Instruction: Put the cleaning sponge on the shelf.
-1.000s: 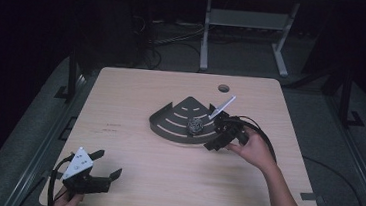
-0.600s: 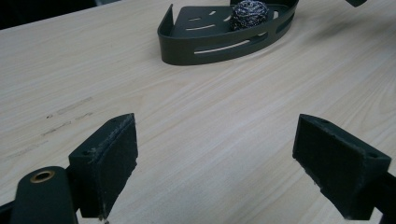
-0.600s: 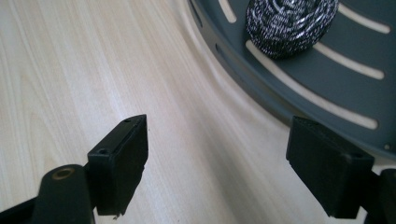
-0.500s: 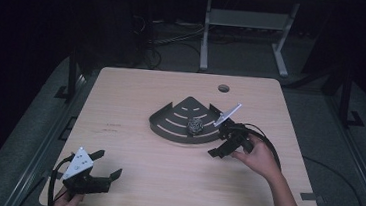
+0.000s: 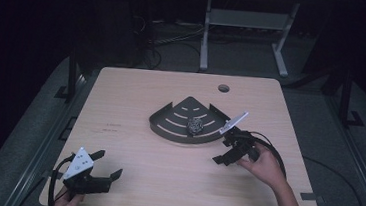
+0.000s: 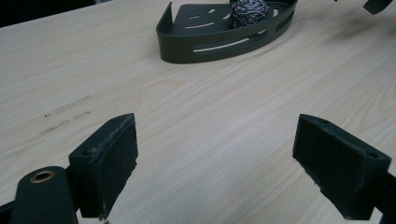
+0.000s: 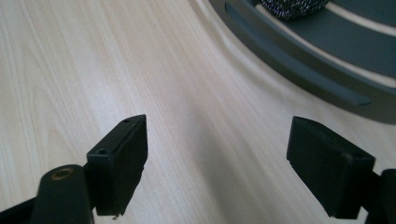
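Both grippers sitting wide open, gripping nothing.
Left gripper (image 5: 107, 165) resting at near left of table (image 5: 136, 94); right gripper (image 5: 223, 150) hovering just right of dark fan-shaped tray (image 5: 169, 127), steel scrubber ball (image 5: 195, 126) lying inside tray mid-table.

L gripper (image 5: 104, 165) sits low at the near-left part of the table, held from below by the L hand (image 5: 67, 202); jaws wide apart, nothing btwn them, grey plate on top, pointing fwd-right. R gripper (image 5: 226, 149) is at the right-centre, R hand (image 5: 264, 163) wrapped round its back, forearm coming in from bottom right. Its jaws are spread wide too, empty, pointing left & tilted down twd the tabletop, cable looping behind the hand.
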Demonstrator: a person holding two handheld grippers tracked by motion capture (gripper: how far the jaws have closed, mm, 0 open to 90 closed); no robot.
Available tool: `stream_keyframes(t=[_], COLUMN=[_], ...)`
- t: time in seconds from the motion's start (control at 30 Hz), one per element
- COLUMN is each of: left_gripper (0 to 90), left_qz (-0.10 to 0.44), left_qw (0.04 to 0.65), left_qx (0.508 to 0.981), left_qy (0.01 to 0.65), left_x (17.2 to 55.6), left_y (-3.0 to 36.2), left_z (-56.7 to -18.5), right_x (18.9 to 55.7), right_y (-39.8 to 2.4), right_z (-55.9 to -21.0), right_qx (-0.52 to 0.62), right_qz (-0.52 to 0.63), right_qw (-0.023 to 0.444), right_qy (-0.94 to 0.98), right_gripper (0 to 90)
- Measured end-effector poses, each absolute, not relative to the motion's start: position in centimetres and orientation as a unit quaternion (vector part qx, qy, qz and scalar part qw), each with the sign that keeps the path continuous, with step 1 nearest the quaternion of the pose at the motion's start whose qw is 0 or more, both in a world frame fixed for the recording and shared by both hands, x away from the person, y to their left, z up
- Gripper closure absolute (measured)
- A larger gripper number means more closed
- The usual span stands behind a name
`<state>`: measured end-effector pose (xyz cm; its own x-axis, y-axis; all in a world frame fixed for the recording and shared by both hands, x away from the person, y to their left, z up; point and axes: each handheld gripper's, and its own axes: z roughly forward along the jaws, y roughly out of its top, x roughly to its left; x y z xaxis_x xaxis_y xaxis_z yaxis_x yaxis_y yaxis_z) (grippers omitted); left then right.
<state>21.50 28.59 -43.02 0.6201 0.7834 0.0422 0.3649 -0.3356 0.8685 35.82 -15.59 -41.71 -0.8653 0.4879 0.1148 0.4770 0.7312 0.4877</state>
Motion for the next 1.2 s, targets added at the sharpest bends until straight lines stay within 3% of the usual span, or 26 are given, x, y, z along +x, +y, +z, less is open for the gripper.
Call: stream_keyframes(t=[1.2], left_gripper=[13.3], left_qz=[0.235], left_qw=[0.441], left_qx=[0.785], left_qy=[0.366], left_x=[21.5], left_y=[28.5], left_z=[-43.1], right_x=[32.1], right_y=[-18.5], right_z=[-43.4], right_qx=[0.277], right_qz=[0.275], right_qw=[0.011], right_qy=[0.92], right_gripper=[19.8])
